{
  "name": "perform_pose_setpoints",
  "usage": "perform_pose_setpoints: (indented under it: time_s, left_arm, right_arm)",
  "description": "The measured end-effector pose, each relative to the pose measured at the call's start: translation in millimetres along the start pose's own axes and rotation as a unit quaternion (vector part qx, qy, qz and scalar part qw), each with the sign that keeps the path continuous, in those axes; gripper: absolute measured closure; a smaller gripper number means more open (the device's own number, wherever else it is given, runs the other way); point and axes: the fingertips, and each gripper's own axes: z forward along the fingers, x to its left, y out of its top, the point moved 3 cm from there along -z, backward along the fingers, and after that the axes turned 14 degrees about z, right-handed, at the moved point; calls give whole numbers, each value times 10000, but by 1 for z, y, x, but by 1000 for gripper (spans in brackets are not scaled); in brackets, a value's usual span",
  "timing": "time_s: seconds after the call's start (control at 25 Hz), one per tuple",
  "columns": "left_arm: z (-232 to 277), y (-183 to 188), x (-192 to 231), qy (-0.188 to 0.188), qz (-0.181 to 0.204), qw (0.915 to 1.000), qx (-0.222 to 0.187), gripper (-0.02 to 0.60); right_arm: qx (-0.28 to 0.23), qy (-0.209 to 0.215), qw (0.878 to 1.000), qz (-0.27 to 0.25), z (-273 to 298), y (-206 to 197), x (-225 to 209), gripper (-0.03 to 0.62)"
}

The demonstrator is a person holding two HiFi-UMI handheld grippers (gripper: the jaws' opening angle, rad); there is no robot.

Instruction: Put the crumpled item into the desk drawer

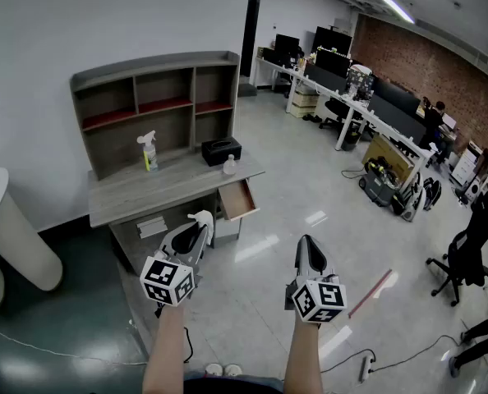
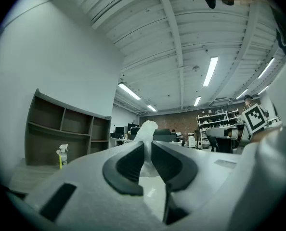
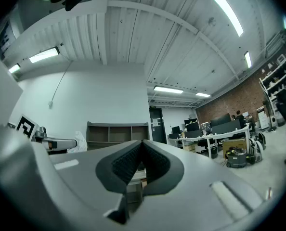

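Note:
A white crumpled item (image 1: 202, 217) is pinched at the tip of my left gripper (image 1: 200, 222), held in the air in front of the desk. In the left gripper view the crumpled item (image 2: 146, 134) sticks up between the dark pads, and the left gripper (image 2: 148, 148) is shut on it. The desk drawer (image 1: 237, 199) is pulled open at the right end of the grey desk (image 1: 137, 194), just beyond the left gripper. My right gripper (image 1: 307, 242) hangs level to the right, shut and with nothing in it; its pads (image 3: 133, 163) meet at the tip. The right gripper view also catches the crumpled item (image 3: 81, 142) at its left.
On the desk stand a spray bottle (image 1: 149, 152), a black box (image 1: 221, 149) and a small clear bottle (image 1: 230, 165), under a wooden hutch (image 1: 158, 97). A white round table (image 1: 2, 220) stands at the left. Office desks (image 1: 355, 105), a cart (image 1: 384, 180) and a chair (image 1: 466, 257) are at the right.

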Motion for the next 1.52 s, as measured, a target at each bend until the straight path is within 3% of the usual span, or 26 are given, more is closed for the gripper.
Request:
perform_pose_setpoints:
  time_s: [1.08,1.52]
  left_arm:
    - [29,-31,31,-183,-171,9997,80,529]
    - [122,-72,67,-38,-114,9997,198,529]
  right_arm:
    - [72,-172,9998,-3,35,-20,-3,583]
    - [41,13,9999,100,137,-35,-62,583]
